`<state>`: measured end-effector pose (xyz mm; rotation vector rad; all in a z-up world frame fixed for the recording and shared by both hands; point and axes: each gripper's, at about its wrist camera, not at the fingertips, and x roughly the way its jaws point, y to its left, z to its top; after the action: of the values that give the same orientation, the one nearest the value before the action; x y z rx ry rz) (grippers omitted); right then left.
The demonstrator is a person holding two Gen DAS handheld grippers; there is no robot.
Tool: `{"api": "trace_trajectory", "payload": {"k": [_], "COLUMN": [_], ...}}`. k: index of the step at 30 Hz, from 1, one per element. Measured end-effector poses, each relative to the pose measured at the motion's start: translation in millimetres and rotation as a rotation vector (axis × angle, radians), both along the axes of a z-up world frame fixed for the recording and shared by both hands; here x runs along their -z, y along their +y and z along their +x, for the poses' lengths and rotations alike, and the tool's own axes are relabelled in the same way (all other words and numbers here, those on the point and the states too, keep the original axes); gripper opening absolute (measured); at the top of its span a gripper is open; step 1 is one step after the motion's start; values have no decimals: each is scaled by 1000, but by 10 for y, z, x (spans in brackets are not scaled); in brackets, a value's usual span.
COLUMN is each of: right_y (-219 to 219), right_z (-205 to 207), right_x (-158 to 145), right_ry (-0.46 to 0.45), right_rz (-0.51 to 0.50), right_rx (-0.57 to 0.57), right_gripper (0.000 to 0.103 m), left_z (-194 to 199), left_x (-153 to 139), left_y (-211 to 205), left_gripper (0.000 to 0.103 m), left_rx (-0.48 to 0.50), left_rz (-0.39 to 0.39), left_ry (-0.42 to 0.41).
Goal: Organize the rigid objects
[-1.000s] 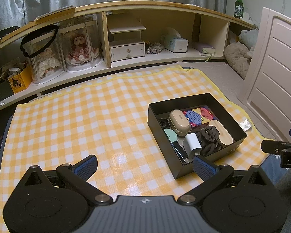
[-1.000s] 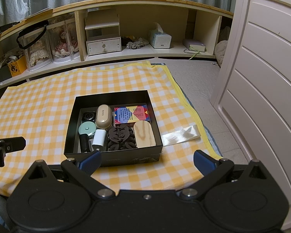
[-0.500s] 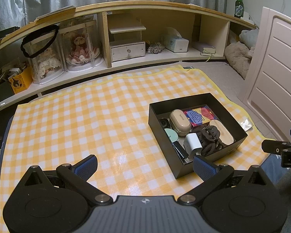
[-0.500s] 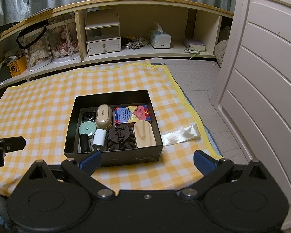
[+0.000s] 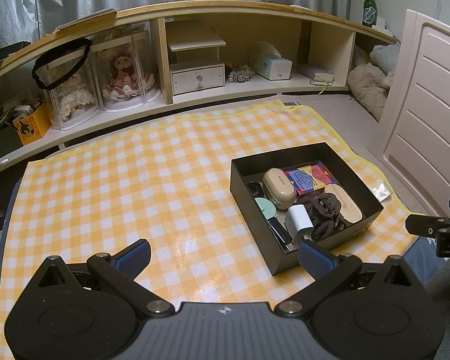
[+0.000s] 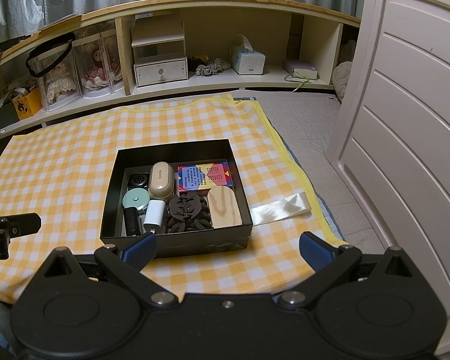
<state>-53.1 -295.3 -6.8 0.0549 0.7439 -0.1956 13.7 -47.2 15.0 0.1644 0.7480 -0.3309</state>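
Right wrist view, black box (image 6: 177, 244) holding beige case (image 6: 162, 179), white charger (image 6: 154, 211), both grippers spread, empty.

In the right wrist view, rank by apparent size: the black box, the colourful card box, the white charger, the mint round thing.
1. black box
2. colourful card box
3. white charger and mint round thing: too alike to rank.

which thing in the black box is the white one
The small white charger plug, near the box's front wall, between the black stick-shaped item and the dark brown hair claw. Everything else is coloured.
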Motion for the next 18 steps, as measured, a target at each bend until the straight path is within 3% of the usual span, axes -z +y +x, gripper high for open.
{"api": "trace_trajectory", "payload": {"k": [18], "right_y": [7], "right_z": [-2], "right_x": [-5], "right_ry": [1], "right_rz": [1], "right_rx": [1], "right_gripper": [102], "left_z": [-10], "left_x": [0], "left_y": [-7], "left_gripper": [103], "left_rx": [7], "left_rz": [2], "left_ry": [-2]}}
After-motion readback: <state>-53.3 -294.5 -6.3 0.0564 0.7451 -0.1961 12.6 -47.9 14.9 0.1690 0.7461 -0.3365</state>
